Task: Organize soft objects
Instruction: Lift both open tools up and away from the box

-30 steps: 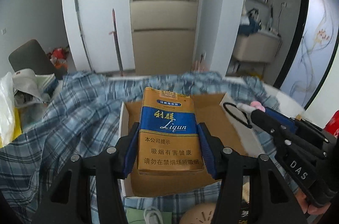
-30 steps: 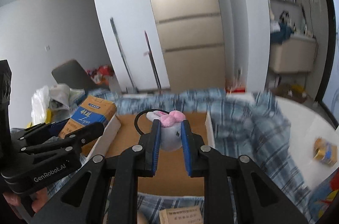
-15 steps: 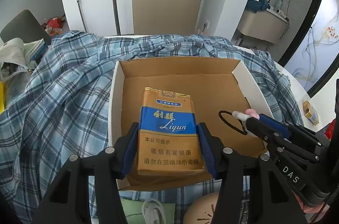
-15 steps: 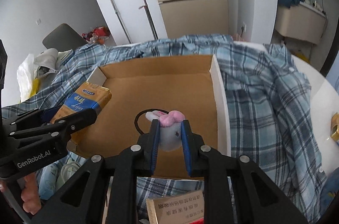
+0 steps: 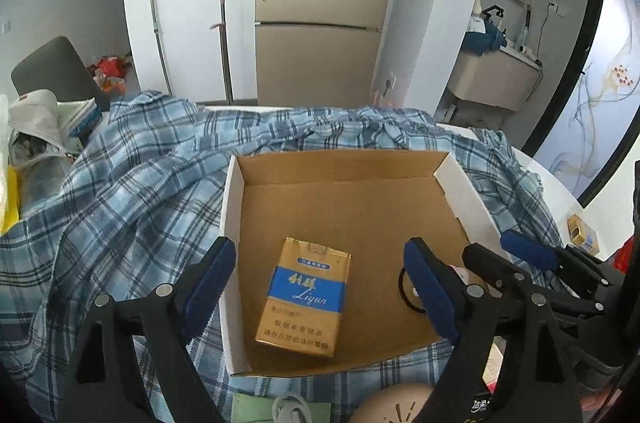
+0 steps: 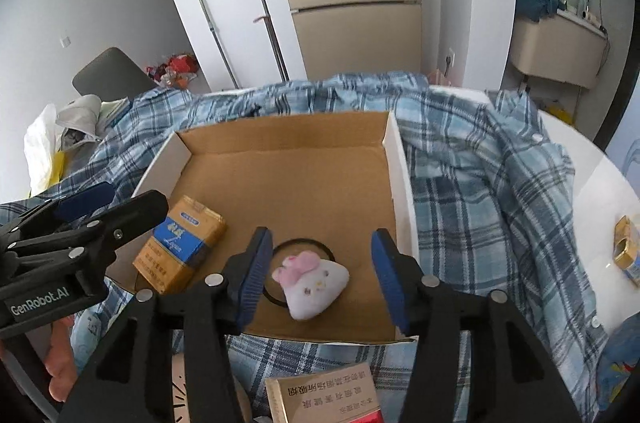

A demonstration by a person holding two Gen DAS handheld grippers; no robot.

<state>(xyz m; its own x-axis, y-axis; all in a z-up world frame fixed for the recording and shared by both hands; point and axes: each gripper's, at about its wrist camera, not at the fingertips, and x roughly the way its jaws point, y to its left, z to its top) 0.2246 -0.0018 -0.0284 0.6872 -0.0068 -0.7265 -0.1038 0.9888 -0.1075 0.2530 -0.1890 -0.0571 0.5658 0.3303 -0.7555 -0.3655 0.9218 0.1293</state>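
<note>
Fingers (image 6: 256, 271) spread; fuzzy plush (image 6: 310, 281), glossy pack (image 5: 304, 297) in cardboard box (image 5: 452, 179).

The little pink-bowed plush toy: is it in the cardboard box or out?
In. The plush toy lies on the cardboard box floor, between the open right gripper fingers, touching neither.

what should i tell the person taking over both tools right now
Left tool: open, empty, hovering over the near left of the cardboard box.
Right tool: open, empty, straddling the plush hair tie.
Cigarette pack lies flat on the box floor, near left; the plush tie lies beside it, near right. Both are released and in the box.
The box sits on a plaid shirt.
Left: lift both tools out. A small yellow box and a red-and-white pack lie outside the box; whether they belong in it is unclear.
</note>
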